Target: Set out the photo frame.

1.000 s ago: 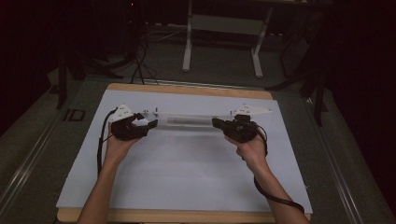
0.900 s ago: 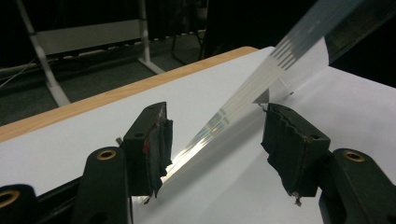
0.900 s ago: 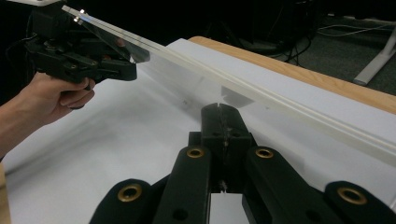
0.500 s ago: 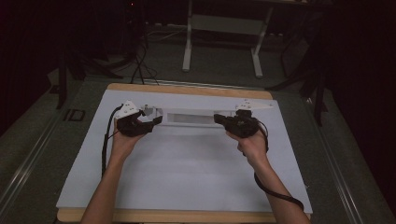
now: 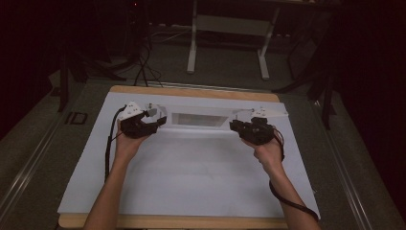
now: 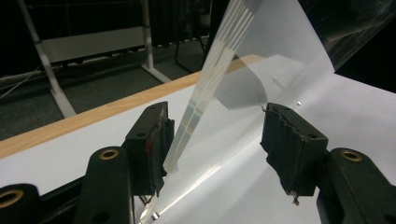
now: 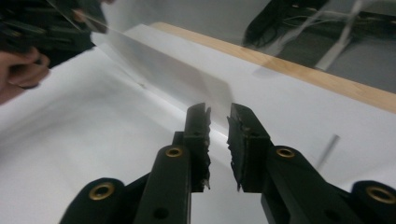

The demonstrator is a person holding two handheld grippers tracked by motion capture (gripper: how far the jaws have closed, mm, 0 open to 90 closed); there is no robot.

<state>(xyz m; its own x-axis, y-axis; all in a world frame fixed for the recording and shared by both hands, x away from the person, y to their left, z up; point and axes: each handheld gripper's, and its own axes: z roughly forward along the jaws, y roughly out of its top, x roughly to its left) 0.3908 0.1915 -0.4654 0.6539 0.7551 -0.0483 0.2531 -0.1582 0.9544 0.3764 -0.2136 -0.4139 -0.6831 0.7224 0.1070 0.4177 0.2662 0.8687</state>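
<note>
The clear plastic sheet with a striped edge hangs above the white table cover, between the wide-apart jaws of the left gripper, touching one pad. The right gripper, its jaws just opened to a narrow gap, holds nothing.

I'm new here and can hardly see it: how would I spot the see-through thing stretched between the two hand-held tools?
Start at the wooden table under its white paper sheet. Near the far edge, a long clear plastic sheet spans the gap between the black left gripper and black right gripper. Unlike the matte paper, it is transparent and glossy, with a striped strip along one edge.
</note>
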